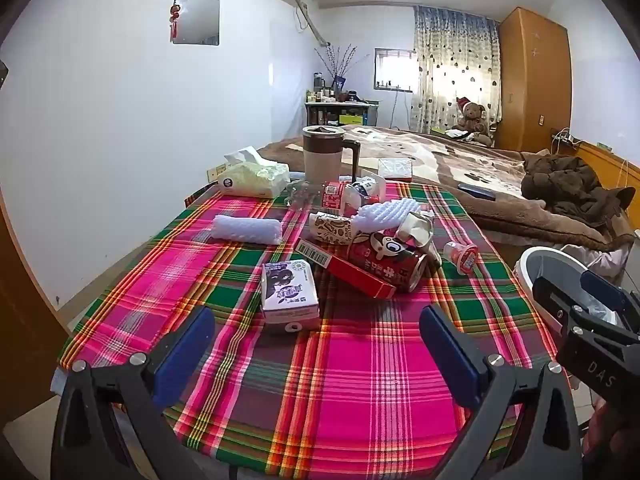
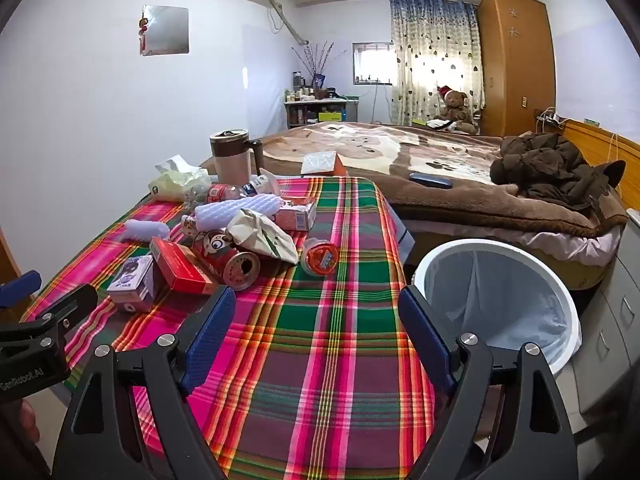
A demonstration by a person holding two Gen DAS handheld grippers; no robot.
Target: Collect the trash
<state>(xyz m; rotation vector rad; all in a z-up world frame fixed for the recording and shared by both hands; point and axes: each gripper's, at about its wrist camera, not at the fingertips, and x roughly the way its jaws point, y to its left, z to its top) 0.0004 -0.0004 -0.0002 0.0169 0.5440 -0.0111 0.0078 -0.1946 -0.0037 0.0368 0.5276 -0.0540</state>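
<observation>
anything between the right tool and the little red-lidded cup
Nothing: bare plaid tablecloth separates the open right tool from the small red-lidded plastic cup, as the right wrist view shows.

- On the bench [image 2: 328,360], a heap of trash: the carton [image 1: 289,295] nearest, the can [image 1: 384,266] behind it to the right.
- The bin [image 2: 496,300] stands right of the bench.
- The bed [image 2: 440,168] lies behind both.
</observation>
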